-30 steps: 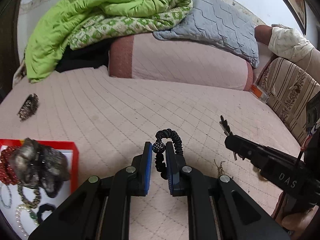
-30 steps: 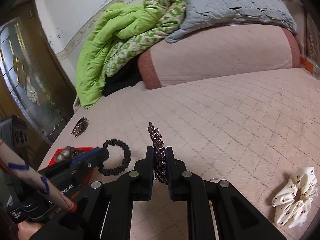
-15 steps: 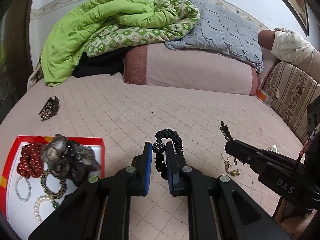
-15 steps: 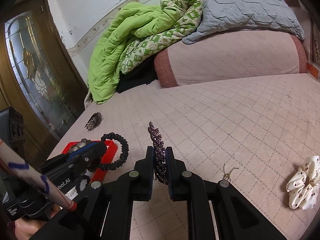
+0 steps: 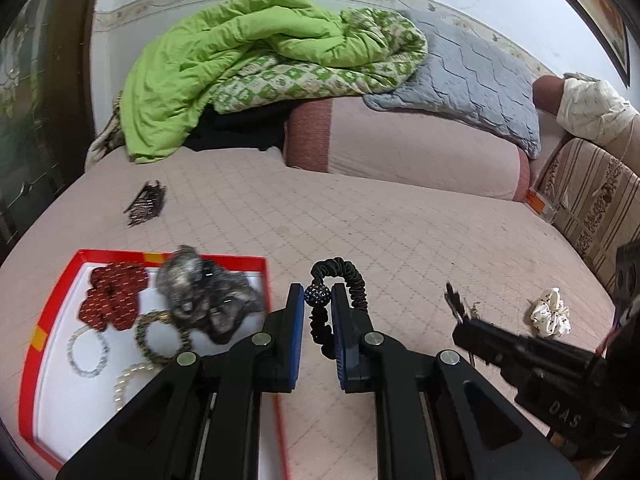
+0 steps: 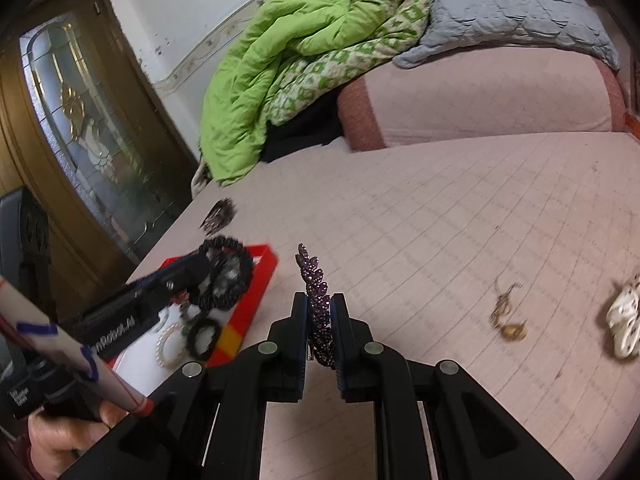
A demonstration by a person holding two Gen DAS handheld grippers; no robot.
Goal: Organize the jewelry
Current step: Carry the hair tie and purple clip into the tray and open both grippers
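Observation:
My left gripper (image 5: 317, 300) is shut on a black hair tie (image 5: 347, 276) with a dark sparkly bead, held just right of the red-rimmed tray (image 5: 52, 300). The tray holds a red bead bracelet (image 5: 112, 300), a grey scrunchie (image 5: 204, 292) and pearl and bead bracelets. My right gripper (image 6: 319, 304) is shut on a purple rhinestone hair clip (image 6: 314, 280) that stands up between its pads. In the right wrist view the left gripper (image 6: 192, 272) carries the hair tie (image 6: 228, 276) over the tray's corner (image 6: 260, 276).
On the pink quilted bed lie a dark hair claw (image 5: 146, 204), a gold chain with a pendant (image 6: 506, 316) and a white scrunchie (image 5: 550, 316). A green blanket (image 5: 248, 64), a grey quilt and a bolster are piled at the back. A wooden door (image 6: 80, 128) stands left.
Both grippers have travelled left toward the red tray, each keeping its hold. The tray has come much further into the left wrist view, and the white scrunchie now shows on the right.

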